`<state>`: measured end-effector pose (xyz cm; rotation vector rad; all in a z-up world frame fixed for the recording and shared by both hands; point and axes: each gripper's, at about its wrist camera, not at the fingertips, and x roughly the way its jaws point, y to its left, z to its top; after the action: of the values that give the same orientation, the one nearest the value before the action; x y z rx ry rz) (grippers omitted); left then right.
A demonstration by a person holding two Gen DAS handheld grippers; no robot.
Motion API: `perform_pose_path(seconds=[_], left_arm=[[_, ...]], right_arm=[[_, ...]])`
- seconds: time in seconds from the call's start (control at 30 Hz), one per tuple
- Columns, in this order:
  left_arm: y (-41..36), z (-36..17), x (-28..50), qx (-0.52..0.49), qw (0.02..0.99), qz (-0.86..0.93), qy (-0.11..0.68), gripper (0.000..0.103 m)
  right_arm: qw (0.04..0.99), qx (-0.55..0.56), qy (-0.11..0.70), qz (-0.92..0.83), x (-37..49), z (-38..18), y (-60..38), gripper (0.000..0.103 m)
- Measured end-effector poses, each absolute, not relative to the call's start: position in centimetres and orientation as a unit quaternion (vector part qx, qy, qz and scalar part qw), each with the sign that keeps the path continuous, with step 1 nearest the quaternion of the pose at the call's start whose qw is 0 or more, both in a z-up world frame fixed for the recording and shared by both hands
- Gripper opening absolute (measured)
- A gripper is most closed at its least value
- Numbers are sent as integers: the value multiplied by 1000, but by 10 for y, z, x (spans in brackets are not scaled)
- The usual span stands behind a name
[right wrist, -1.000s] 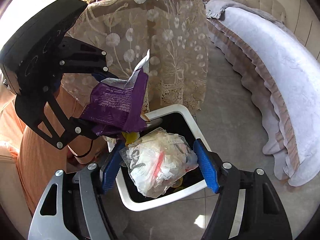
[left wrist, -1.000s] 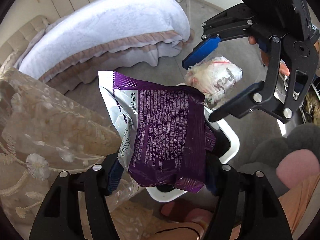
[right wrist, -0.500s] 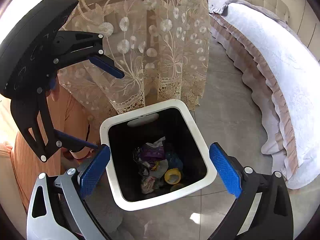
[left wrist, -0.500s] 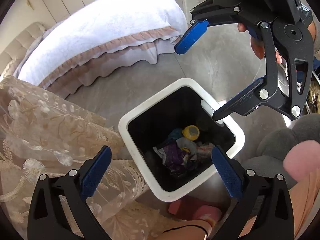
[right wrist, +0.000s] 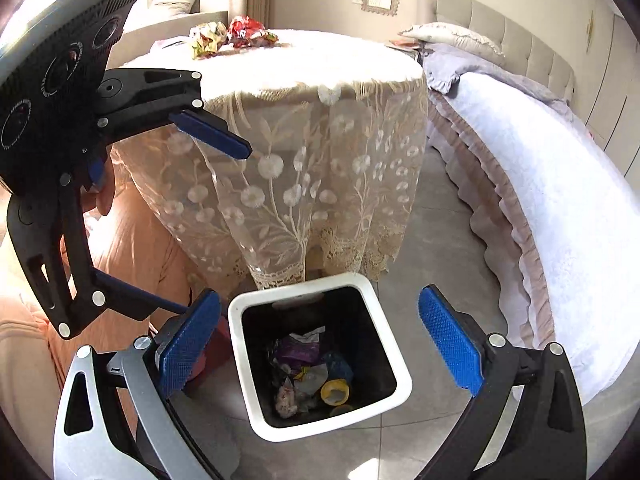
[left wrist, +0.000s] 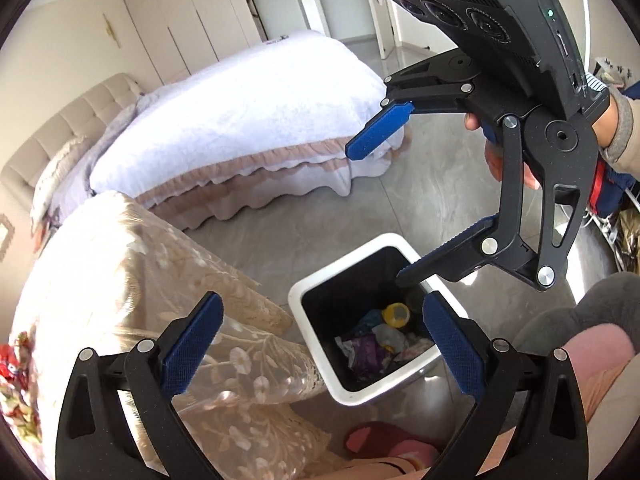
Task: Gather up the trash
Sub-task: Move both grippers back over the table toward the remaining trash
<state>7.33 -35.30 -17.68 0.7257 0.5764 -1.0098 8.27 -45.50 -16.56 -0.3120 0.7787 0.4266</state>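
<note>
Fingers spread wide on both, left gripper (left wrist: 320,344) and right gripper (right wrist: 320,344), holding nothing. Below, bin (right wrist: 394,364) with wrappers (right wrist: 300,354) inside (that part done). Farther off, more trash (right wrist: 234,36) waiting on table (right wrist: 320,60).
</note>
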Motion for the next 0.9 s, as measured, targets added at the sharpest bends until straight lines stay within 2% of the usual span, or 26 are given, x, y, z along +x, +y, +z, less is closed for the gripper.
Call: perform_pose_path(seconds=[0.33, 0.9], left_arm=[[-282, -131, 79, 311, 845, -370, 228, 98], [-135, -106, 132, 239, 917, -191, 255, 98]], right_arm=[[921, -125, 294, 221, 106, -114, -410, 99], [903, -177, 266, 287, 169, -84, -275, 99]])
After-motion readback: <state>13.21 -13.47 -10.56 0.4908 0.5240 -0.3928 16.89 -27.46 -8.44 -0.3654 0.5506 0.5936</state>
